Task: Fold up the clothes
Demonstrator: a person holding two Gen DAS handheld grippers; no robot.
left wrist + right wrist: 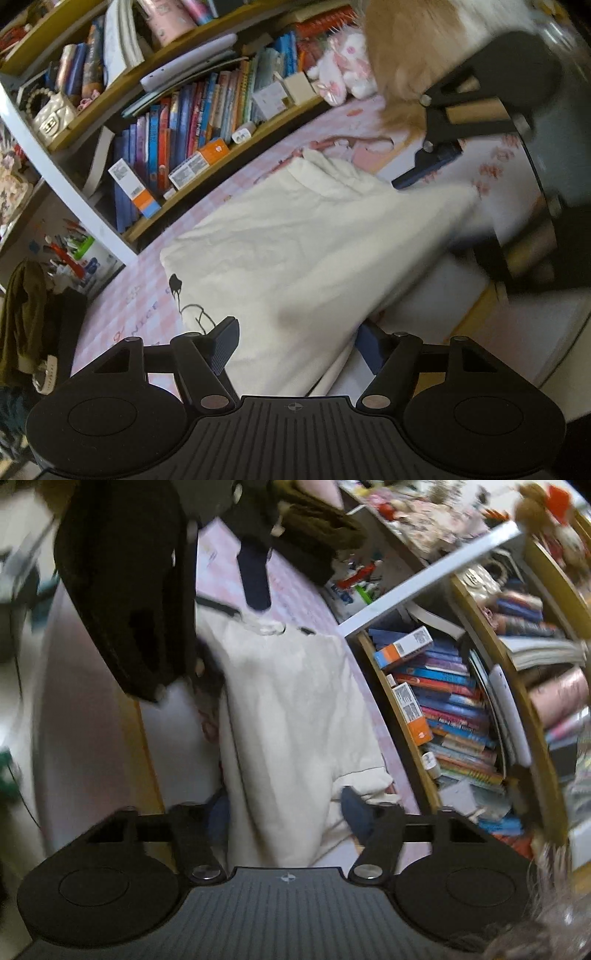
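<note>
A cream-white garment (pixel 295 243) with a small black print near its hem lies on the pink checked bed sheet (pixel 140 295). My left gripper (pixel 295 343) is open, its jaws wide apart, with the garment's near edge draped between its fingers. My right gripper (pixel 288 812) is also open, with the garment (pixel 291 709) lying between its fingers. Each gripper shows in the other's view: the right one (pixel 428 162) at the garment's far end, the left one (pixel 255 576) above its hem. Both views are motion-blurred.
A wooden bookshelf (pixel 177 122) packed with books runs along the far side of the bed. A pink plush toy (pixel 343 70) sits by the shelf. An olive garment (pixel 22 310) hangs at the bed's end. The bed's wooden side edge (pixel 147 738) borders the floor.
</note>
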